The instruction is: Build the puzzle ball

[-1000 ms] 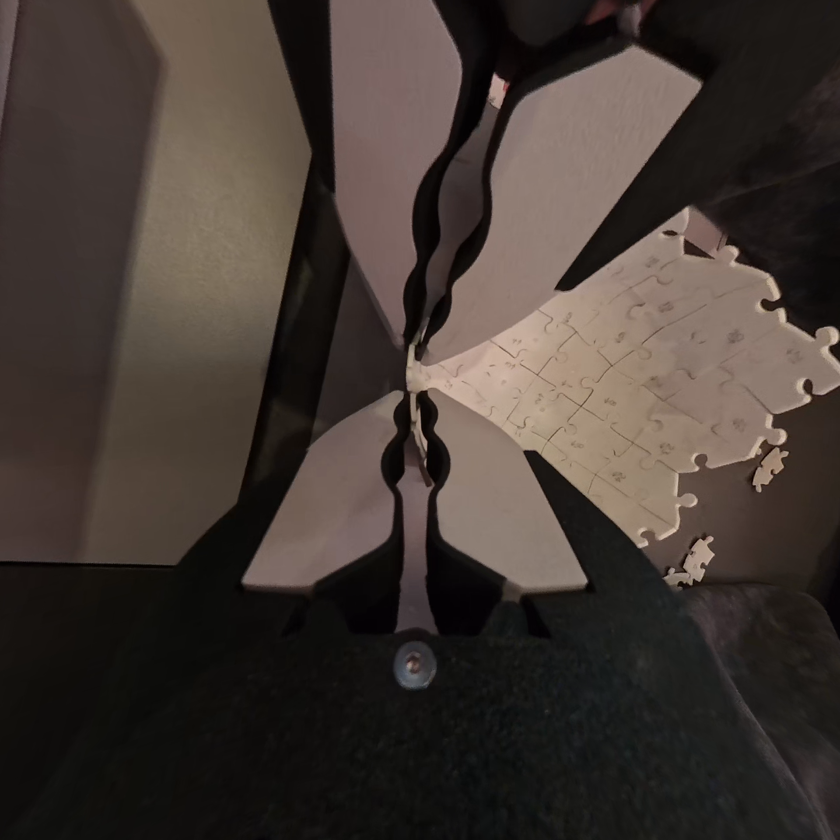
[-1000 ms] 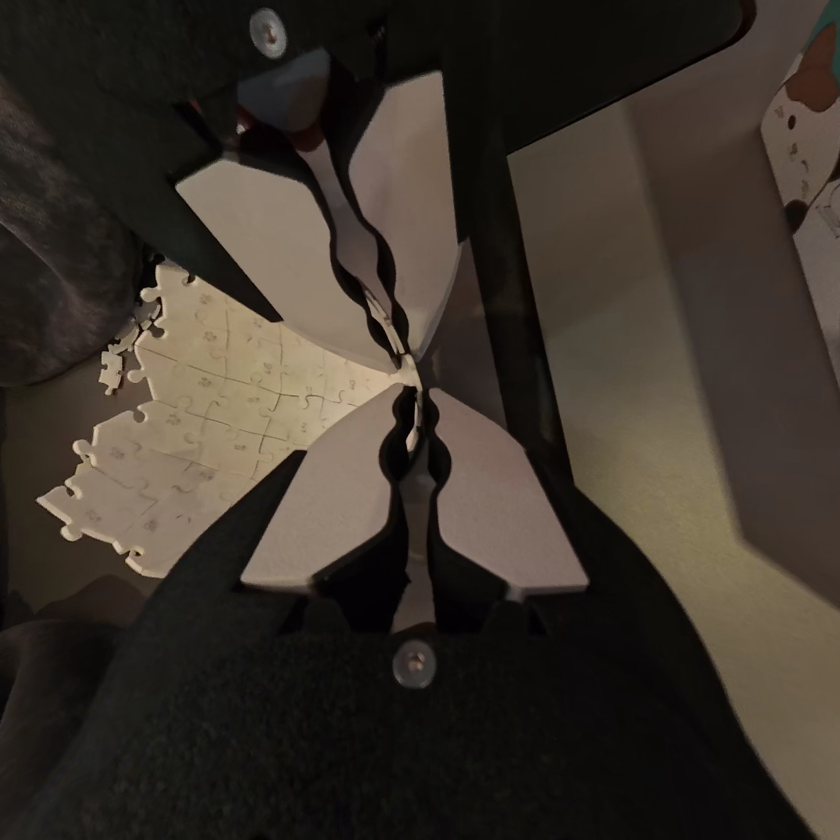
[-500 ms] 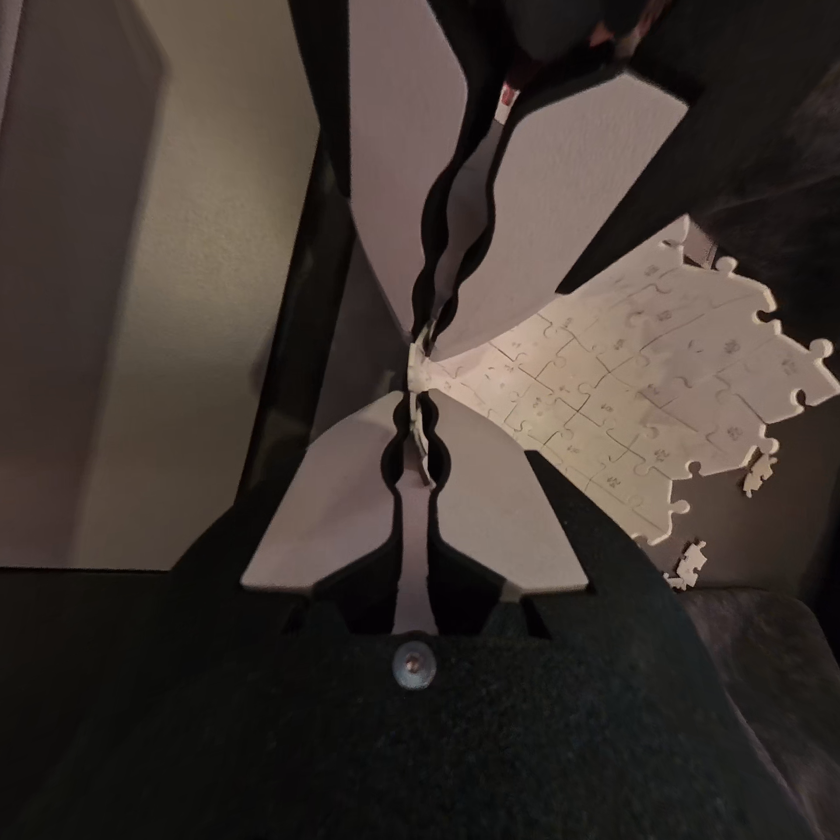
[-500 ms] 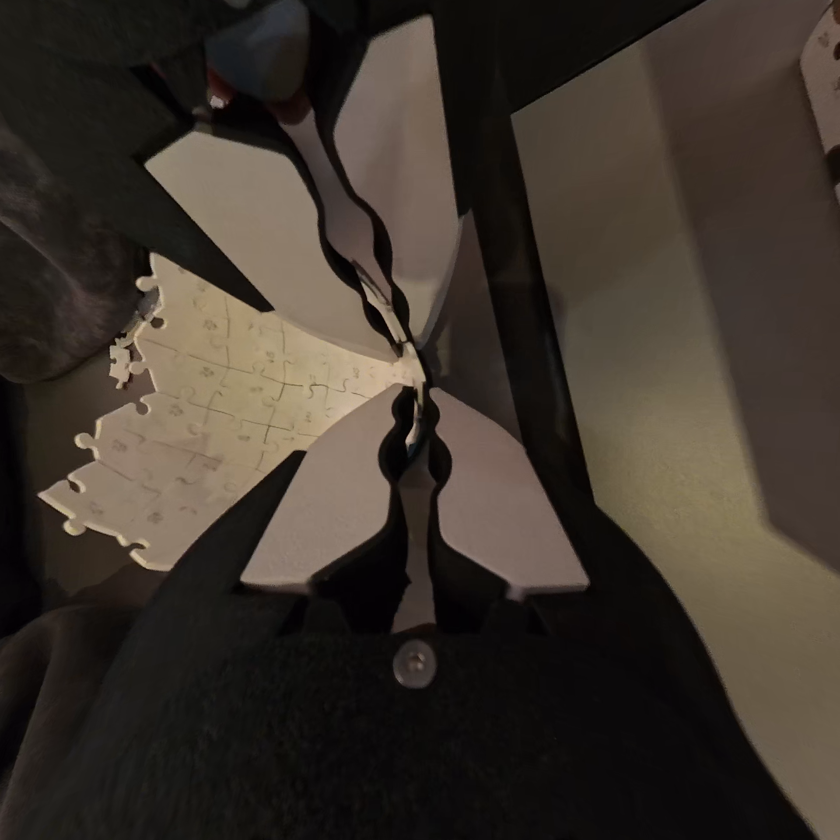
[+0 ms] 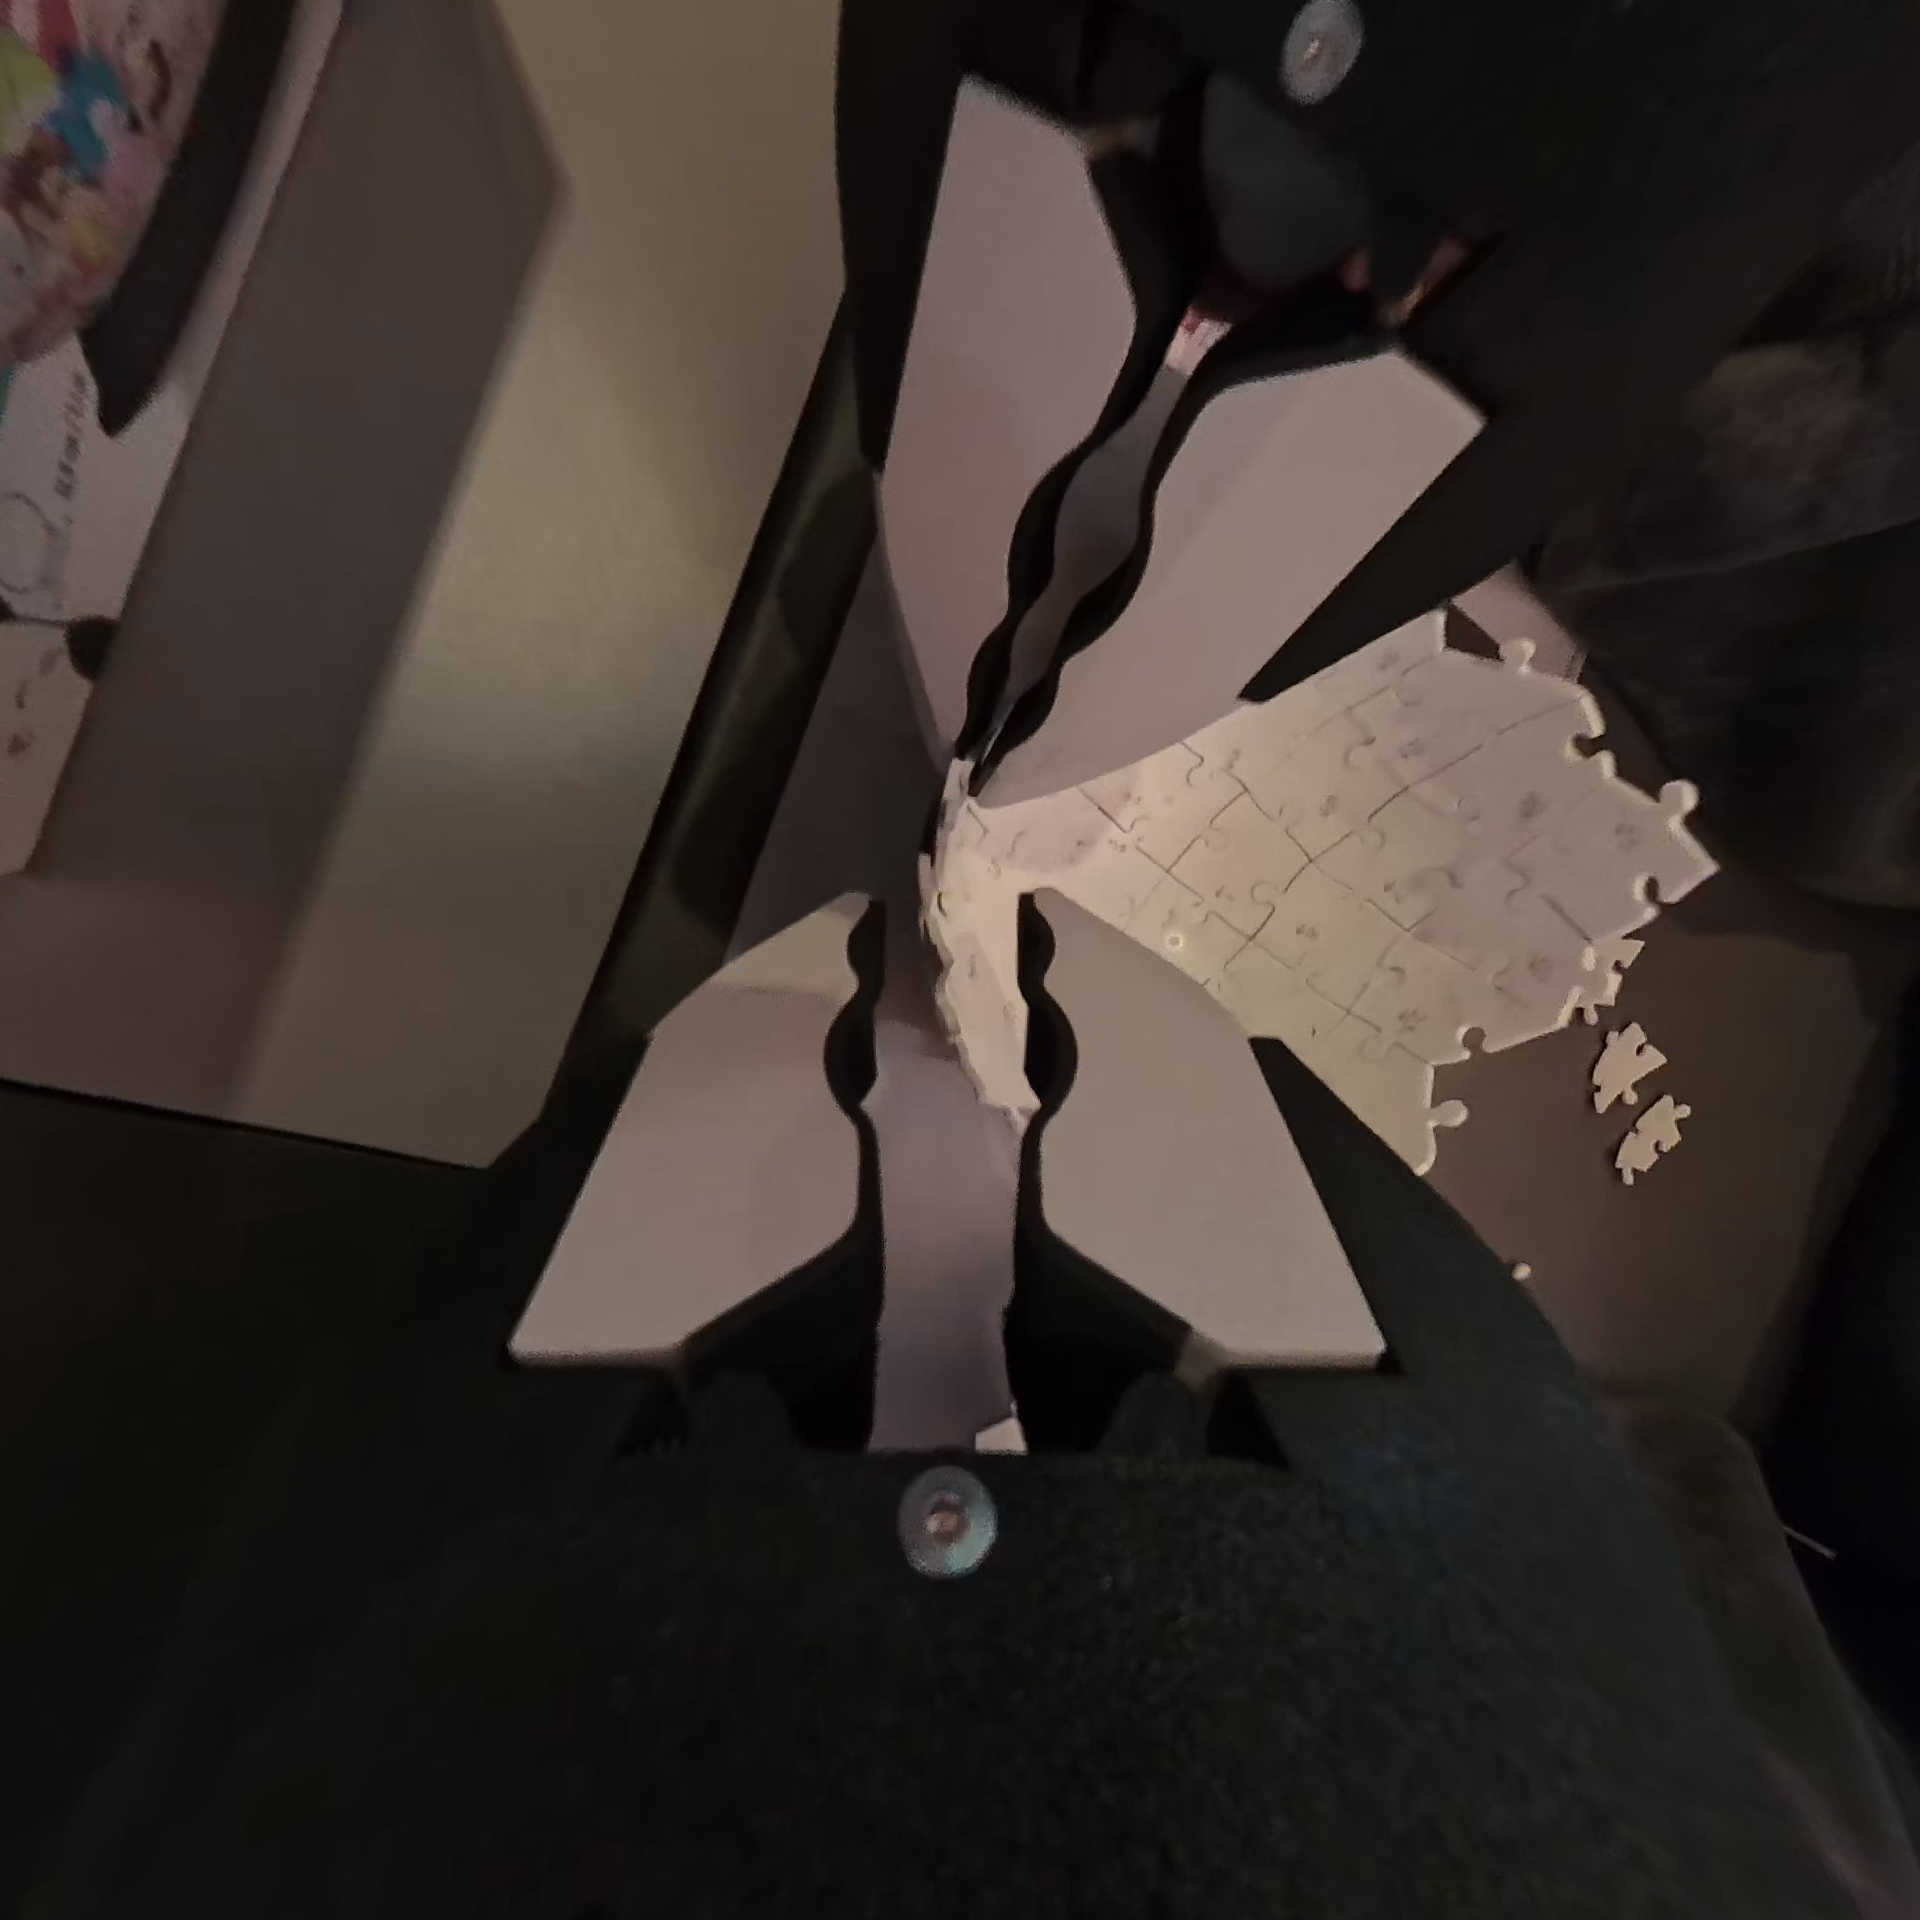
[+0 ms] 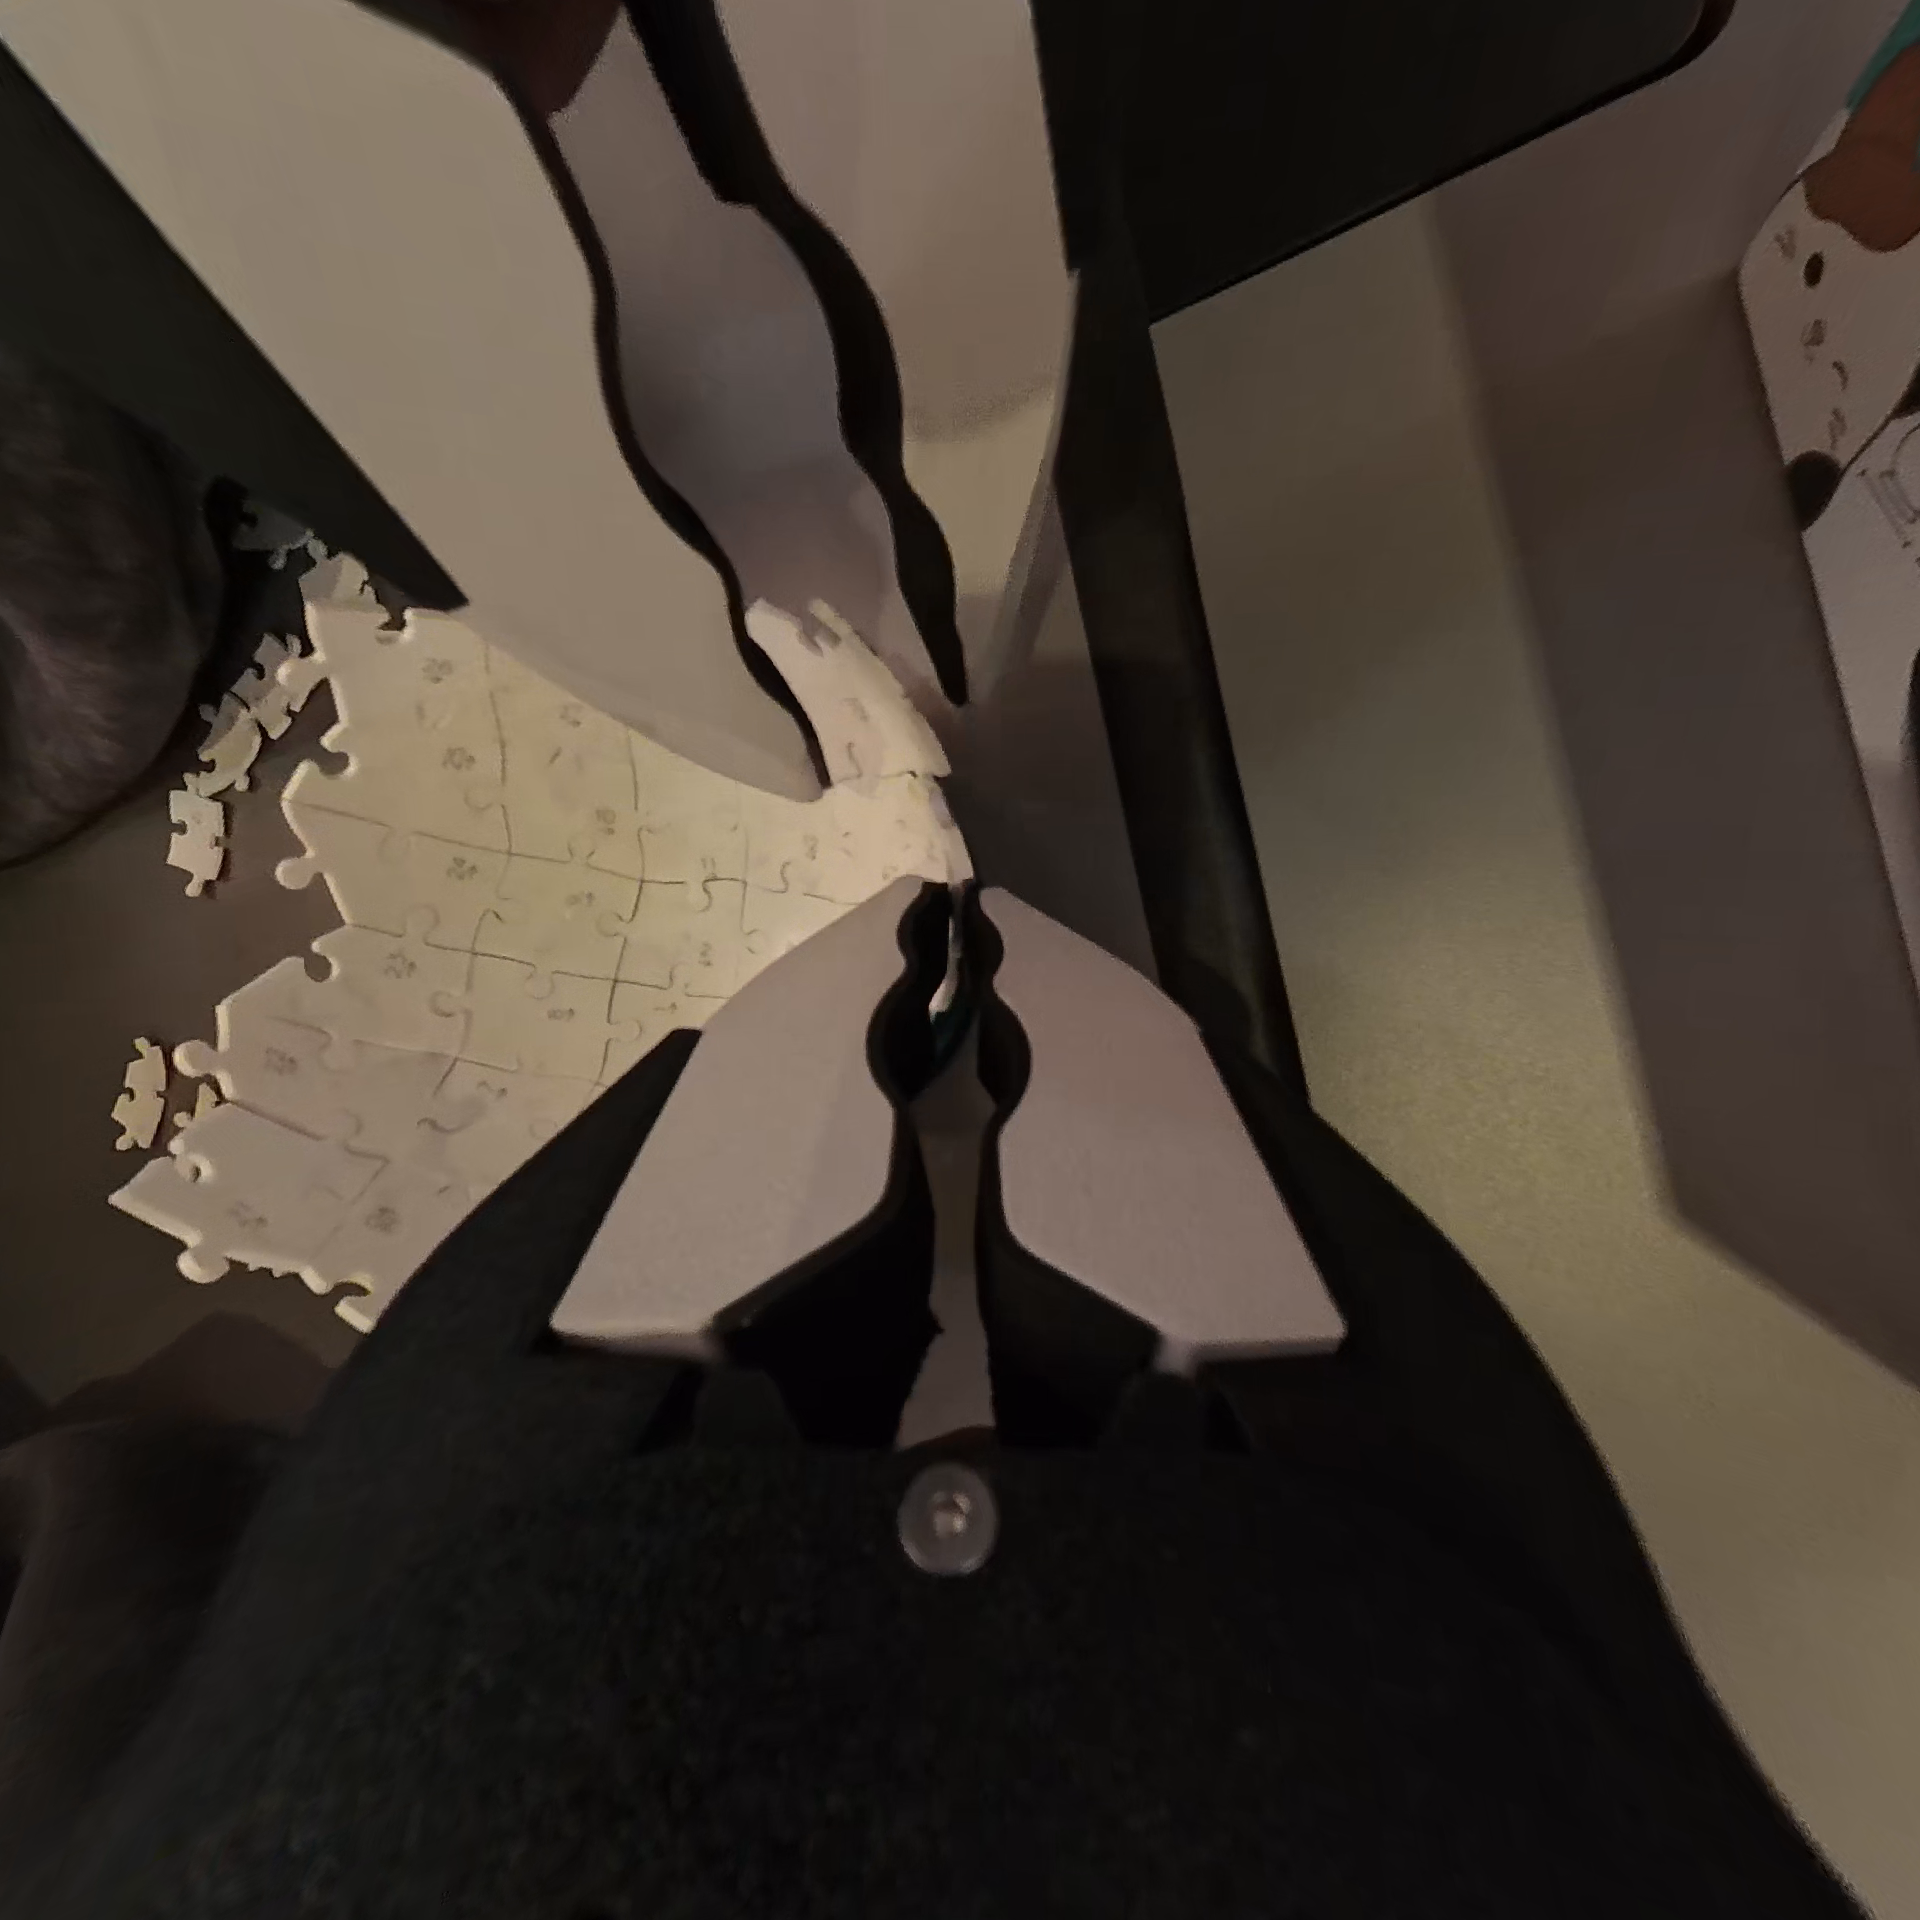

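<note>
My left tongs [image 5: 951, 914]: fingers parted, a gap between them; the curved edge of the puzzle shell [image 5: 1382, 862] runs up through that gap, against the right finger [image 5: 1039, 997]. I cannot tell whether they press on it.
My right tongs [image 6: 951, 904]: tips drawn nearly together on a thin sliver of puzzle edge; a pale and greenish strip shows in the slot.
Meeting point: both pairs come tip to tip from opposite sides at the shell's near corner, seen in both wrist views.
Puzzle shell: a pale, curved sheet of joined pieces, small marks on their backs, fanning away from the tips, held up above a dark surface [image 5: 1714, 1195]; its far edge is ragged with tabs.
Curled strip [image 6: 873, 707]: a short row of joined pieces arcs up from the corner between the fingers of my left tongs, in the right wrist view.
Loose pieces [image 5: 1647, 1096]: a few lie on the dark surface just beyond the ragged edge.
Beyond: a dark upright post [image 6: 1174, 727] just behind the tips, then a beige wall [image 6: 1455, 727].
Far corner: printed card [image 6: 1860, 343], partly cut off.
</note>
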Tool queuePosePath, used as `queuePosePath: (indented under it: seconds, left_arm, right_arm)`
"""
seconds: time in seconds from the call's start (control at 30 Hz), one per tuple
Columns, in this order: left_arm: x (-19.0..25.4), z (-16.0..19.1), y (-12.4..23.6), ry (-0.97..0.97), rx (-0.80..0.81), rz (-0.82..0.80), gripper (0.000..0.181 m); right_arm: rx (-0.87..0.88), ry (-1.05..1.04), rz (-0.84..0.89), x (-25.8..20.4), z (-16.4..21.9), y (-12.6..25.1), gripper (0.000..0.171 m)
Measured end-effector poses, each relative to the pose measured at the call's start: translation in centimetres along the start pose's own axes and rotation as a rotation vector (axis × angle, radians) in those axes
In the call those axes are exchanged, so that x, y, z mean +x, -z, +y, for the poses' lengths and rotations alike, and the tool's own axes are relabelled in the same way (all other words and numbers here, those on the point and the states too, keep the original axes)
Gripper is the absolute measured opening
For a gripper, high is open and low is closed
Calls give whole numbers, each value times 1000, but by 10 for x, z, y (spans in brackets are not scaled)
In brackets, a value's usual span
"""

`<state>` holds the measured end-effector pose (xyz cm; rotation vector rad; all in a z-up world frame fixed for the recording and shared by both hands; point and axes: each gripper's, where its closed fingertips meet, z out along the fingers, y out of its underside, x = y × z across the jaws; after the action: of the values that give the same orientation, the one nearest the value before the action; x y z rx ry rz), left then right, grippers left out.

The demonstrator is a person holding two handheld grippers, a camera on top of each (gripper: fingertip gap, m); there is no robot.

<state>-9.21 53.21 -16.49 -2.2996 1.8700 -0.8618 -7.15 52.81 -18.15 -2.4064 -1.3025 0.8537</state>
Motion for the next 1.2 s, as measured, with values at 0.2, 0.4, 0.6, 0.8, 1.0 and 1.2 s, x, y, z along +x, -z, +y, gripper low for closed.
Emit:
queuePosePath:
  seconds: [0.2, 0.4, 0.6, 0.8, 1.0, 1.2]
  left_arm:
    - [-1, 18, -3, 30, -111, -26, 19]
    - [-4, 16, -7, 14, -115, -44, 5]
    - [-5, 17, -8, 16, -113, -38, 4]
    - [-5, 18, -8, 31, -118, -35, 4]
    - [-5, 19, -9, 26, -128, -32, 7]
    - [-4, 18, -3, 43, -111, -31, 14]
  right_arm:
    - [3, 0, 3, 1, 0, 0, 3]
    - [8, -21, 12, 2, -2, 0, 3]
    - [7, -68, -1, 3, -2, 0, 3]
    - [16, -87, -21, 4, -1, -2, 4]
    - [3, -95, -16, 5, -1, -3, 4]
    - [-7, -106, -10, 6, 0, -3, 5]
